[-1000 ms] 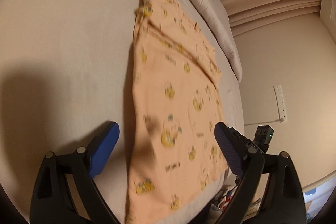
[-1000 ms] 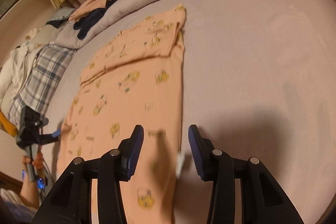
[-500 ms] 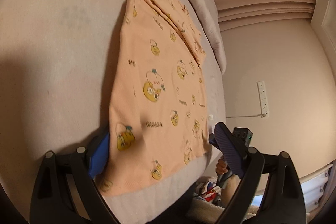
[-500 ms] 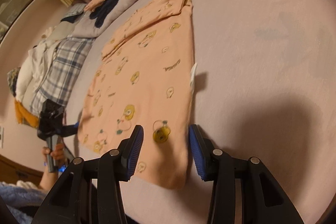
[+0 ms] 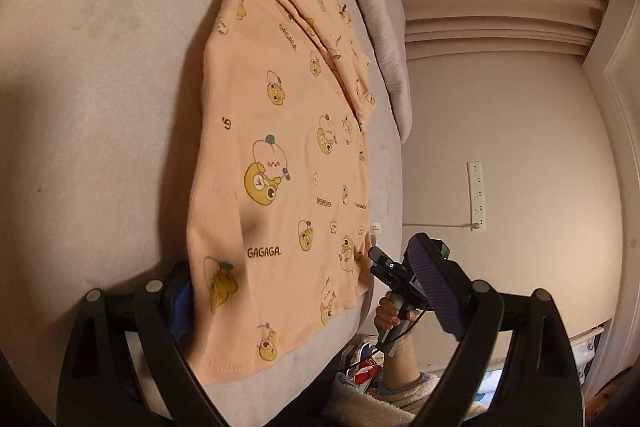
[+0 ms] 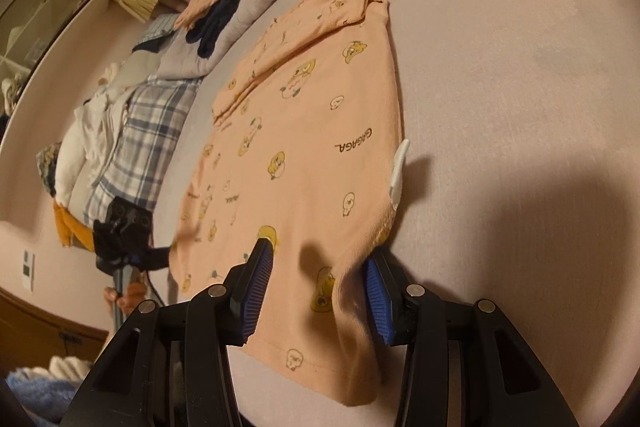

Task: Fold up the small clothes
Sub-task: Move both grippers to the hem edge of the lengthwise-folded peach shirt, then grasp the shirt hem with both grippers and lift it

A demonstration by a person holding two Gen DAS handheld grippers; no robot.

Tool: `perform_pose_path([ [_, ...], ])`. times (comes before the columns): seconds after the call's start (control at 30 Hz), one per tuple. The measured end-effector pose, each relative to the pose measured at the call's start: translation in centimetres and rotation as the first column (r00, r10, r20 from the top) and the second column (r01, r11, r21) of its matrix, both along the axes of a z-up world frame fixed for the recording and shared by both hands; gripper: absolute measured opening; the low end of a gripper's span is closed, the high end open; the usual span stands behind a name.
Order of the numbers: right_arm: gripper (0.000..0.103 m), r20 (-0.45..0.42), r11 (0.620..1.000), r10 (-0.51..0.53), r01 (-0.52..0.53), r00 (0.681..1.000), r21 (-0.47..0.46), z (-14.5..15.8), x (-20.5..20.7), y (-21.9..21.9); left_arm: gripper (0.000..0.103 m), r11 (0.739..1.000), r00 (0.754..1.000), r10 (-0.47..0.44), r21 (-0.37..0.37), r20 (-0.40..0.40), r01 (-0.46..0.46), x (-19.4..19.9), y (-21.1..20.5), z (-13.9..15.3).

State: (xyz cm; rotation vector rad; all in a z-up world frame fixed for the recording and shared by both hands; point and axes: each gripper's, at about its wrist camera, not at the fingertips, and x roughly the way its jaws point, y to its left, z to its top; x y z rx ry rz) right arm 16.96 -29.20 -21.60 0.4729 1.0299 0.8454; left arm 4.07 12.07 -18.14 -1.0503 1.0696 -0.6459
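A peach shirt (image 5: 280, 131) with yellow cartoon prints lies flat on the bed, its sleeves folded across the far end. My left gripper (image 5: 304, 291) stands wide open across one hem corner; its left finger (image 5: 180, 299) is tucked behind the cloth's edge. In the right wrist view the shirt (image 6: 304, 131) shows a white tag (image 6: 400, 167) on its side seam. My right gripper (image 6: 316, 291) is open around the other hem corner, and the cloth bunches over its right finger (image 6: 376, 295). Each gripper, held by a hand, also shows in the other view: right gripper (image 5: 400, 275), left gripper (image 6: 124, 227).
The bed sheet (image 6: 520, 67) stretches wide beside the shirt. A pile of other clothes, plaid cloth (image 6: 148, 131) among them, lies along the bed's far side. A rolled duvet (image 5: 384, 27) borders the shirt. The bed's edge drops off near a wall with a socket strip (image 5: 476, 195).
Both grippers have come down and forward to the shirt's hem. The hem corners now lie between their fingers, where before the fingers hung short of the cloth.
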Motion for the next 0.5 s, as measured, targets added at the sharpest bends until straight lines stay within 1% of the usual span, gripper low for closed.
perform_pose_path([
  [0.1,0.045,0.007,1.0,0.001,-0.001,1.0,0.014,-0.2,-0.3,-0.2,0.092,1.0,1.0,-0.007,0.02,0.016,0.007,-0.4,-0.1,0.4],
  [0.17,0.045,0.016,1.0,0.008,-0.008,1.0,0.013,-0.2,-0.4,-0.5,0.091,0.998,0.999,-0.024,0.052,0.025,0.023,-0.7,-0.9,0.5],
  [0.33,0.045,0.054,1.0,0.01,-0.01,0.999,0.0,-0.2,-2.0,-0.3,0.088,0.982,0.996,-0.073,0.176,0.048,0.063,-2.0,-2.6,1.1],
  [0.4,0.044,0.066,1.0,0.0,0.0,0.998,0.002,-0.3,-2.3,-0.3,0.084,0.978,0.996,-0.072,0.197,0.055,0.06,-2.3,-2.8,1.0],
  [0.43,0.044,0.069,1.0,-0.007,0.007,0.998,0.004,-0.4,-2.2,-0.3,0.08,0.977,0.996,-0.066,0.206,0.052,0.054,-2.3,-2.9,0.8],
  [0.47,0.044,0.071,1.0,-0.013,0.012,0.997,0.007,-0.4,-2.3,-0.3,0.073,0.977,0.997,-0.058,0.21,0.046,0.047,-2.3,-2.8,0.6],
  [0.5,0.042,0.075,1.0,-0.019,0.018,0.997,0.006,-0.4,-2.3,-0.3,0.071,0.977,0.998,-0.051,0.209,0.041,0.041,-2.4,-2.6,0.4],
])
